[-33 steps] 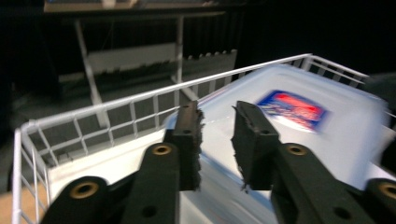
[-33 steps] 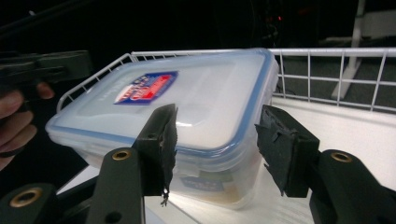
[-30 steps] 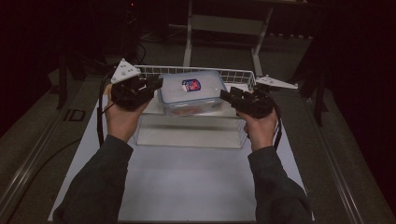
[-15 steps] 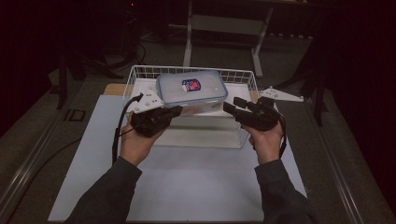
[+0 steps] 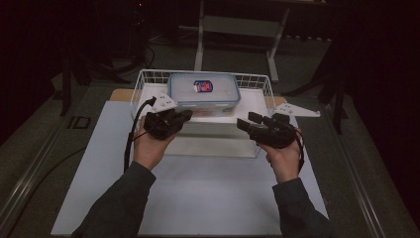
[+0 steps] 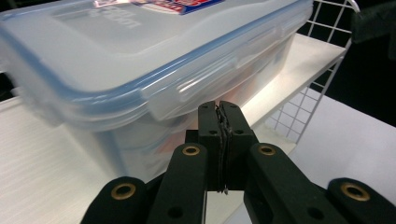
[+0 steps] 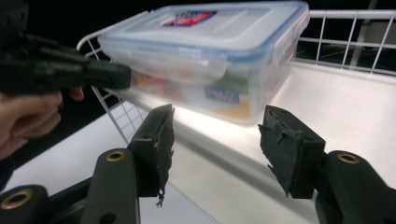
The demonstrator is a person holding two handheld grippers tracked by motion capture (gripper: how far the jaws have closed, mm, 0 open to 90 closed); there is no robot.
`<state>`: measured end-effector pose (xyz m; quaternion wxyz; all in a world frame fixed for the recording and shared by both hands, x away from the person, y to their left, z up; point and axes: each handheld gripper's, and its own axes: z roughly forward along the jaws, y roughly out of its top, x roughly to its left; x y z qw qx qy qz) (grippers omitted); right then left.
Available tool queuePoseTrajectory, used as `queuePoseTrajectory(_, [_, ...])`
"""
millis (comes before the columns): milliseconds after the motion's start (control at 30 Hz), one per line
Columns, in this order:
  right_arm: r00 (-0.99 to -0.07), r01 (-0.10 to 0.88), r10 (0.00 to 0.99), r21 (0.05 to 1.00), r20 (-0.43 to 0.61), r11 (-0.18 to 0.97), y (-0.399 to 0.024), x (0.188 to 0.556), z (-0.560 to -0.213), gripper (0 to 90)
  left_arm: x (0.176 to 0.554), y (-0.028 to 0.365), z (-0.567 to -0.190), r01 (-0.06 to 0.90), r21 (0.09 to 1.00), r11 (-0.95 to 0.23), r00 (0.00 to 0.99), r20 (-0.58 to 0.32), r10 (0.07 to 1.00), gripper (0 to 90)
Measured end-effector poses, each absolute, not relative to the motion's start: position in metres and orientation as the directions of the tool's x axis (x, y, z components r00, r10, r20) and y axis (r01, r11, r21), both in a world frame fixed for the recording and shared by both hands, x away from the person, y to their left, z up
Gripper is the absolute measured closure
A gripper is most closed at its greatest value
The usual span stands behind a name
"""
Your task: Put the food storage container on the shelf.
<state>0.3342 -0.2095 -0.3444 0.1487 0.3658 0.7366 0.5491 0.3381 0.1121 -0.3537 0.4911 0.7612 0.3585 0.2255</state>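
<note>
1. Currently, both forearms enter from the bottom of the high view, sleeves dark, each hand wrapped around a gripper held just in front of the wire basket (image 5: 148, 79).
2. Left gripper (image 5: 184, 115): held at the near left corner of the basket, pointing toward the container. In the left gripper view its jaws are pressed together with nothing between them, tips just below the container's side latch.
3. Right gripper (image 5: 246, 122): held near the basket's near right corner, pointing left and forward. In the right gripper view its jaws are spread wide and hold nothing; the pads look worn and ragged.
4. Container (image 5: 203, 90): a clear plastic box with a blue-rimmed snap lid and a red-and-blue label on top. It sits inside the basket on a white shelf (image 7: 345, 107), toward the far side. Coloured contents show through its wall; what they are cannot be told.
5. Surroundings: the basket stands on a white table top (image 5: 198, 193). A grey three-cornered plate (image 5: 297, 110) projects beside the right gripper; a black cable (image 5: 131, 139) trails from the left one. Dark floor and a metal stand (image 5: 237, 29) lie beyond.
</note>
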Motion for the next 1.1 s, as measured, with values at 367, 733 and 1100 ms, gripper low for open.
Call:
queuePoseTrajectory(367, [-0.715, 0.361, 0.694, 0.898, 0.092, 0.253, -0.221, 0.318, -0.361, 43.6, 0.320, 0.136, -0.360, 0.347, 0.907, -0.239, 0.664, -0.058, 0.745, 78.4])
queuePoseTrajectory(733, [-0.769, 0.282, 0.639, 0.893, -0.007, 0.350, -0.244, 0.292, -0.387, 38.2, 0.278, 0.180, -0.377, 0.331, 0.919, -0.212, 0.665, -0.068, 0.744, 59.6])
queuePoseTrajectory(1100, [-0.730, 0.254, 0.683, 0.925, -0.008, 0.282, -0.287, 0.259, -0.430, 27.5, 0.236, 0.217, -0.418, 0.321, 0.924, -0.209, 0.604, -0.030, 0.796, 47.8])
